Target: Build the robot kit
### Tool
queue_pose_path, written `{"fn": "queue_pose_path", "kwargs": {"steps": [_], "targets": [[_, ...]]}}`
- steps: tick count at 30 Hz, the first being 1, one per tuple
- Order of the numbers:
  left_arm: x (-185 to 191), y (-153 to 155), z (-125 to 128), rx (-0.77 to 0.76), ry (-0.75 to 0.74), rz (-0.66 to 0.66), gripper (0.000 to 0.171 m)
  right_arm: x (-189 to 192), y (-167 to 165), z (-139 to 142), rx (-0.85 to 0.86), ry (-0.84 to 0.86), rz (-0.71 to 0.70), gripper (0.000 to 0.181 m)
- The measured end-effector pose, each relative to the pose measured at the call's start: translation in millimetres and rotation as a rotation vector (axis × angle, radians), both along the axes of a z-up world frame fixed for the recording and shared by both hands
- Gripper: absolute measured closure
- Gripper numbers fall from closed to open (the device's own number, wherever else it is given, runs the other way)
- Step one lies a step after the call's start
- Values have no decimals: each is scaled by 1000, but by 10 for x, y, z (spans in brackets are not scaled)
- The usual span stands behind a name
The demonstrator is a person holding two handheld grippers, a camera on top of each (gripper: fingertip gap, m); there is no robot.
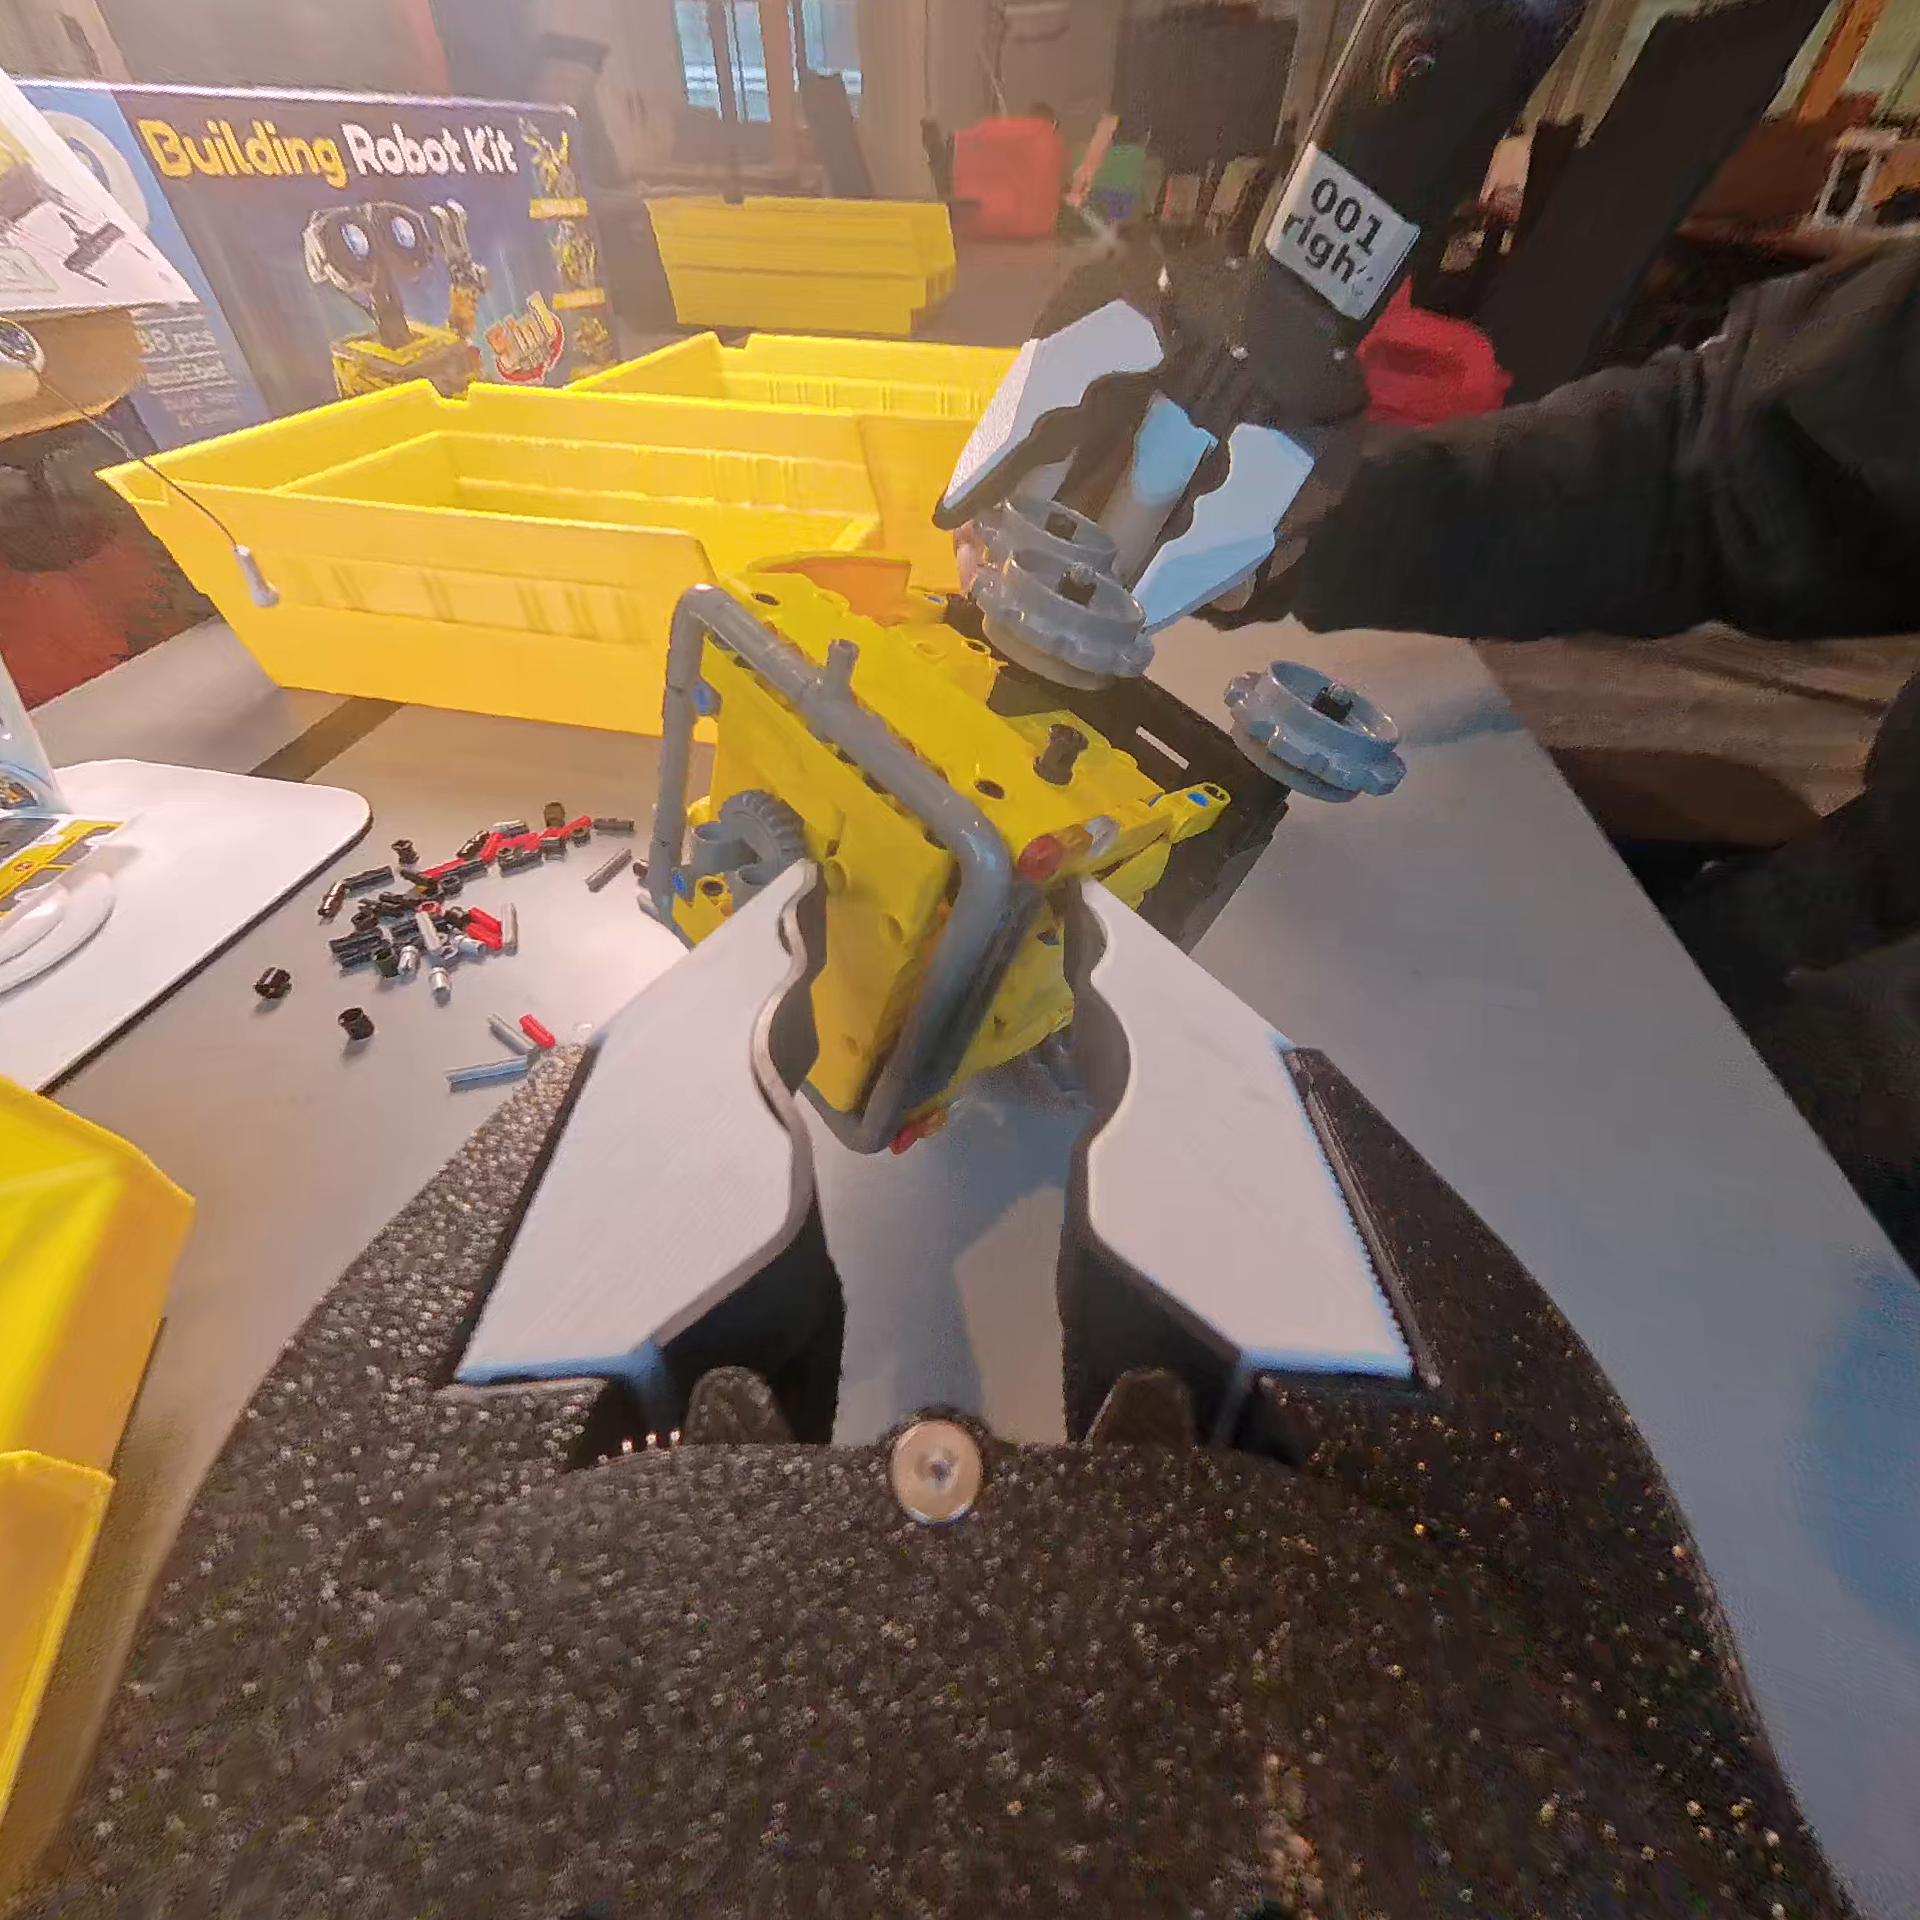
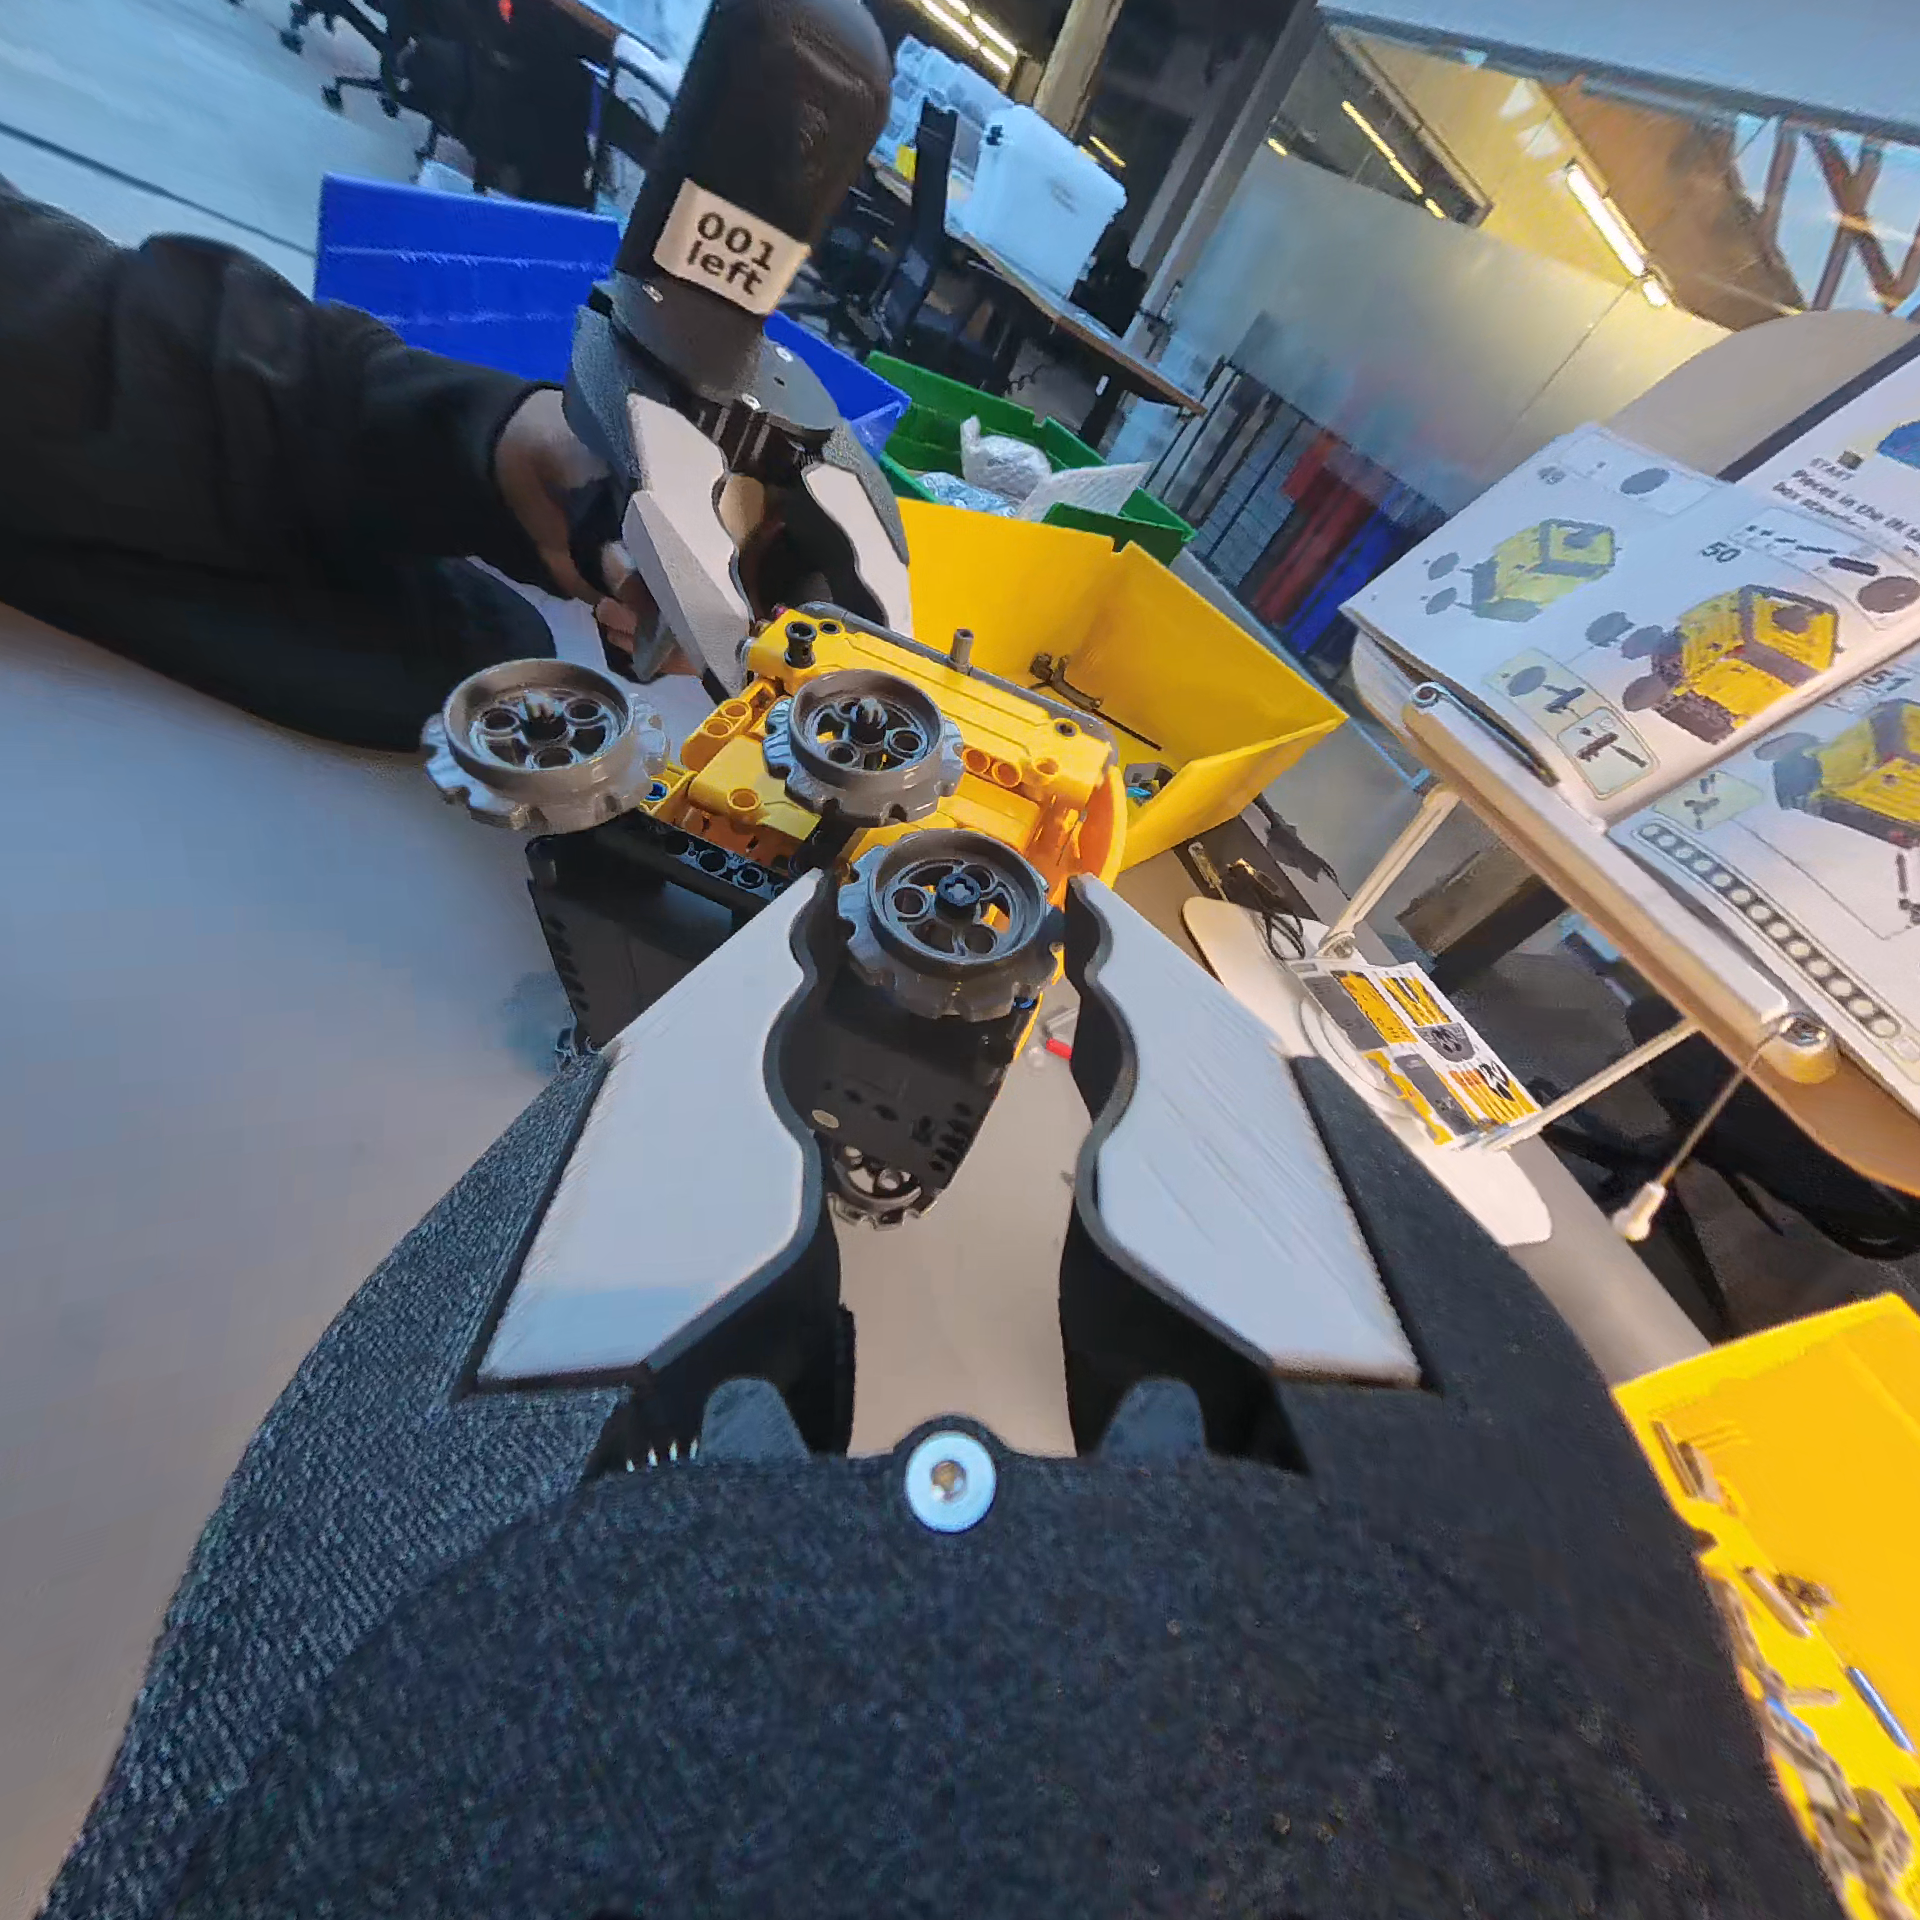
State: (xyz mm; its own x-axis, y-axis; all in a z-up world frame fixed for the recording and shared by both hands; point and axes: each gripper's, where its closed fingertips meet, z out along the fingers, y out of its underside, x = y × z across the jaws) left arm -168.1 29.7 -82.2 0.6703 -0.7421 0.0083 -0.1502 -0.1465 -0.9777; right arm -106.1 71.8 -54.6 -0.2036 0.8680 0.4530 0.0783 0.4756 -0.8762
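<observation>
Yellow brick-built model [image 1: 914, 831], framed by a bent grey tube [image 1: 935, 790], stands on the grey tabletop [image 1: 1455, 1039] between both tools. Left gripper [image 1: 940, 904] has its 2 grey fingers [image 1: 686, 1091] closed against the near end of the model, gripping its yellow body. Right gripper [image 2: 940, 914], seen in its own view, brackets a grey toothed wheel [image 2: 951, 920] mounted on the model's black side block [image 2: 894, 1081]; the left fingertip touches the wheel rim, while contact on the other side cannot be told, so its grip is uncertain. 2 further toothed wheels [image 2: 545, 743] sit on the same side, farther from the camera.

Loose black, red and grey pins [image 1: 436, 914] lie scattered on the table left of the model. Yellow bins [image 1: 468, 520] stand behind it, with a printed kit box [image 1: 353, 260] beyond. An open instruction booklet [image 2: 1662, 644] rests on a stand at the right.
</observation>
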Motion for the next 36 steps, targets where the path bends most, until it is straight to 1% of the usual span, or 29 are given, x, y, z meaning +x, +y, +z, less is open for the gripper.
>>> {"fn": "queue_pose_path", "kwargs": {"steps": [1,6,7,10,15,18,21,25,26,28,30,31,33,36], "targets": [[15,2,-30,-3,17,-4,129,23,0,-51,0,5,-12,138],[102,-22,-38,-13,-1,-39,129,147,-42,-116,-80,54,-31,138],[102,-14,-45,-19,-7,-33,130,163,-50,-133,-87,58,-34,142],[81,27,-67,-34,-37,-7,135,197,-94,-143,-56,94,-59,142],[22,148,-173,-75,-52,57,141,208,-157,-137,-131,86,-57,143],[15,181,-170,-82,-88,69,140,205,-179,-142,-148,77,-42,142],[8,187,-160,-79,-103,78,140,240,-194,-108,-215,69,25,142],[-65,198,-39,-31,-155,124,137,389,-269,62,-459,43,236,141],[-114,219,-6,-11,-164,157,136,402,-204,142,-507,70,247,139],[-236,261,54,49,-155,240,135,365,54,267,-528,149,180,137],[-358,288,98,108,-121,320,134,282,366,320,-499,215,66,131],[-418,297,123,135,-110,357,129,230,518,308,-461,239,2,127],[-531,308,163,176,-91,426,125,146,781,254,-417,297,-122,126],[-646,314,174,199,-65,491,117,67,916,105,-416,331,-214,128]]}}
